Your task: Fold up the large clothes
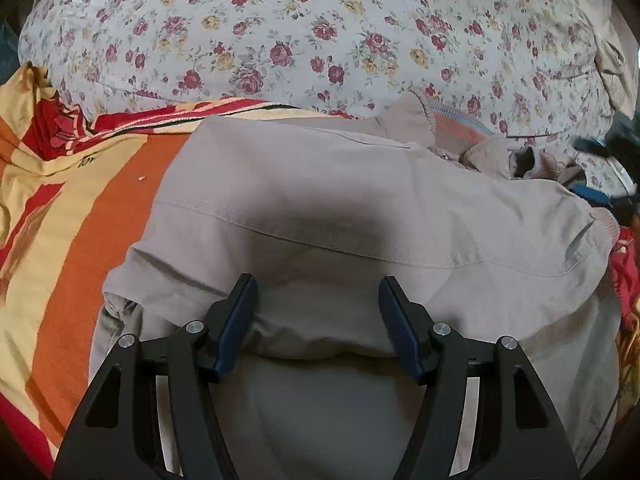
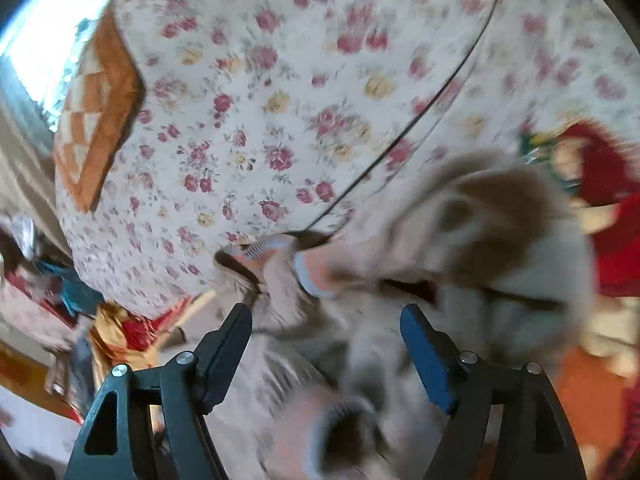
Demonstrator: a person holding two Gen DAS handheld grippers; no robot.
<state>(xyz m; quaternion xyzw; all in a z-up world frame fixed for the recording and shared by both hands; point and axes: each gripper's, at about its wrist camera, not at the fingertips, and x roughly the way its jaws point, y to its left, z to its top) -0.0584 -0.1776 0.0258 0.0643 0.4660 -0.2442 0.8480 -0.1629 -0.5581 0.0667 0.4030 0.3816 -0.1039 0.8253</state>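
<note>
Jacket [image 1: 360, 200] at frame centre lies partly folded, collar end still rumpled; left gripper [image 1: 318, 294] and right gripper [image 2: 326, 322] both wide, holding nothing.

A few dark letters on the orange-and-yellow blanket [image 1: 86, 162] are illegible.

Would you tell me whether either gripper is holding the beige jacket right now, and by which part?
Nothing is held: the left gripper and right gripper both stand open over the beige jacket.
</note>
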